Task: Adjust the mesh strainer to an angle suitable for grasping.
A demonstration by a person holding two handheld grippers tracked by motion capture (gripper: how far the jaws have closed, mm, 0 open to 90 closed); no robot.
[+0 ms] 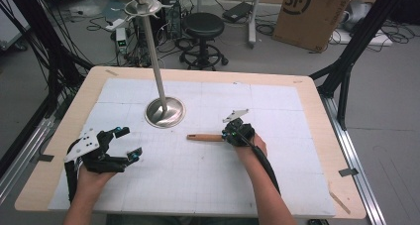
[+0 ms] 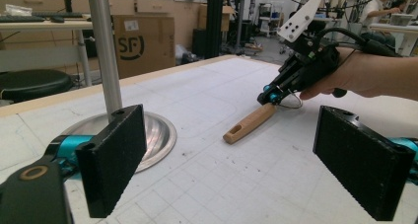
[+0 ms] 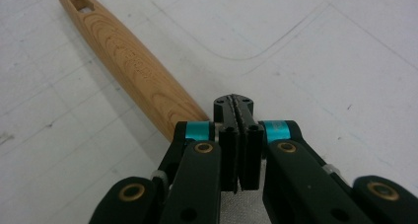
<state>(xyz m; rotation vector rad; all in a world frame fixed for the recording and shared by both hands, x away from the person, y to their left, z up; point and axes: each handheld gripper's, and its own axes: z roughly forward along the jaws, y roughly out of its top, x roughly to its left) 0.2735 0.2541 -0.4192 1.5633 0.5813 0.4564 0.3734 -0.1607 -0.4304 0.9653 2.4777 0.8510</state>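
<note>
Light wooden worktop (image 1: pixel 317 136) under a white gridded mat (image 1: pixel 198 175). Tall polished metal pole stand with a round dished base (image 1: pixel 165 112) upright on the mat's far left part. Pale wooden handle with a slotted hole at its free end (image 1: pixel 204 137) lying flat on the mat near the middle, right of the stand's base and apart from it. Right hand-held gripper (image 1: pixel 233 134) down at the handle's right end, jaws pressed together with barely a slit between the pads (image 3: pixel 245 150); whether anything thin sits pinched between them cannot be told, the handle's near end being hidden behind the left jaw. Some thin wire visible at that end in the left gripper view (image 2: pixel 291 101). Left hand-held gripper (image 1: pixel 130 143) at the near left, jaws spread wide, nothing between them, pointing toward the stand and handle.
</note>
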